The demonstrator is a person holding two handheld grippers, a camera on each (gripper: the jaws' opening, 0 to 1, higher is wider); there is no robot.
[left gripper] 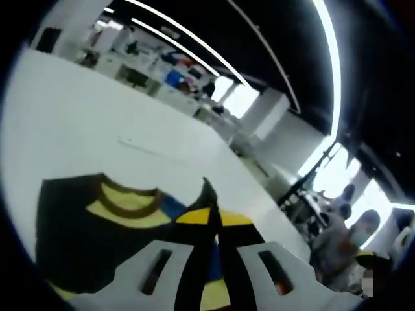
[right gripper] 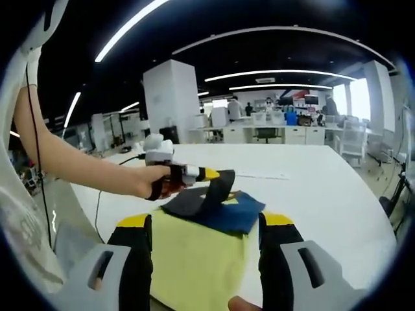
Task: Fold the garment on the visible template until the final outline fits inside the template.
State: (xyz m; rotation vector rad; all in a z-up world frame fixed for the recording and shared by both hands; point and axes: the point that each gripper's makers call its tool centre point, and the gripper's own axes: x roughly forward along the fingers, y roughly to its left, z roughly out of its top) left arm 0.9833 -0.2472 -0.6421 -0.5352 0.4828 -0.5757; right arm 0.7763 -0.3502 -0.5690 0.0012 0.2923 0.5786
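Observation:
The garment (right gripper: 194, 259) lies on the white table (right gripper: 324, 194), showing a yellow panel nearest me, then blue and black parts beyond. My right gripper (right gripper: 205, 223) hovers over the yellow panel, open, with nothing between its yellow-tipped fingers. A hand holds my left gripper (right gripper: 217, 175) at the garment's far edge, where it is shut on a black flap lifted off the pile. In the left gripper view the jaws (left gripper: 214, 215) meet on that dark flap, and the garment (left gripper: 84, 227) with its yellow and brown ringed collar (left gripper: 126, 204) spreads to the left.
The table (left gripper: 97, 116) stretches far beyond the garment, with a faint thin mark (left gripper: 136, 144) on it. A person's bare arm (right gripper: 71, 162) crosses from the left. Desks, chairs and people stand in the room behind.

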